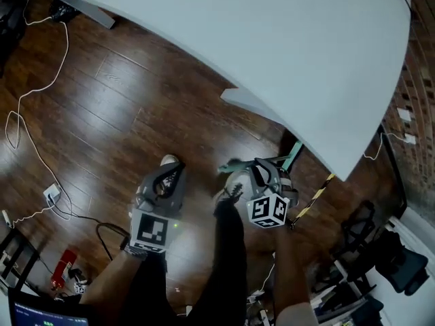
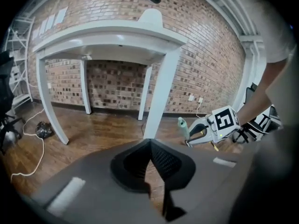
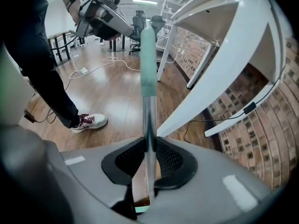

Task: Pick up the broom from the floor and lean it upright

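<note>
Far left, floor: I log a white cable (image 1: pixel 30 94) looping over the dark wood floor (image 1: pixel 122 114) and running toward a white plug block (image 1: pixel 53 194). Below that lies a red object (image 1: pixel 61 267), too small for me to identify.

Left of centre, left gripper (image 1: pixel 166 176): it hangs over the floor with its marker cube toward the head camera. In its own view (image 2: pixel 149 143) the jaws are drawn together, tips meeting, with nothing between them. A white shoe (image 1: pixel 168 159) shows just past its tip.

Centre, broom (image 3: pixel 146 73): it is carried in the right gripper.
- The handle has a mint-green grip at its end and a silver shaft below that.
- In the head view the grip end (image 1: pixel 233 165) pokes out to the left of the right gripper, toward the left gripper but apart from it, and is clear of the floor.
- I find the brush head in no view. A yellow-and-black striped length (image 1: pixel 314 199) below the right gripper may belong to the broom.

Right of centre, right gripper (image 1: pixel 260 175): its jaws are closed on the silver shaft, with a pad pressing each side. The shaft runs straight up the middle of its own view.

Upper right, white table (image 1: pixel 285 53): one slanted table leg (image 3: pixel 219 78) stands just right of the handle.

Far right: brick wall (image 1: pixel 418 80), with a dark chair (image 1: pixel 387 257) below it.
</note>
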